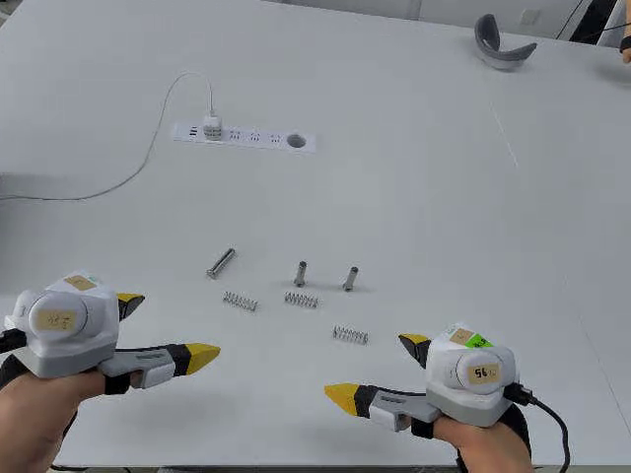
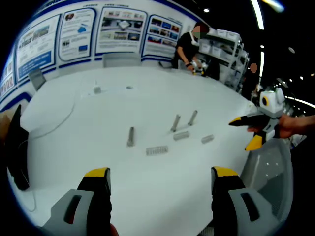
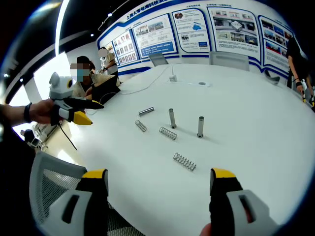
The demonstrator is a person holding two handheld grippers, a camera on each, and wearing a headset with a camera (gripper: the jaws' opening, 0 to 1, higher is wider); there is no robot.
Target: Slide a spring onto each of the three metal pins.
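Three short metal pins sit in a loose row on the white table (image 1: 414, 197), toward its near edge. The left pin (image 1: 221, 263) lies on its side, while the middle pin (image 1: 301, 273) and right pin (image 1: 350, 279) stand upright. Three coil springs lie flat just nearer that edge: the left spring (image 1: 240, 301), the middle spring (image 1: 302, 300), and the right spring (image 1: 350, 335), closest to the edge.

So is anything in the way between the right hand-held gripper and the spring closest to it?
No, nothing visible. The right hand-held gripper is open, and only bare table lies between it and the nearest spring. The nearest upright pin stands just behind that spring.
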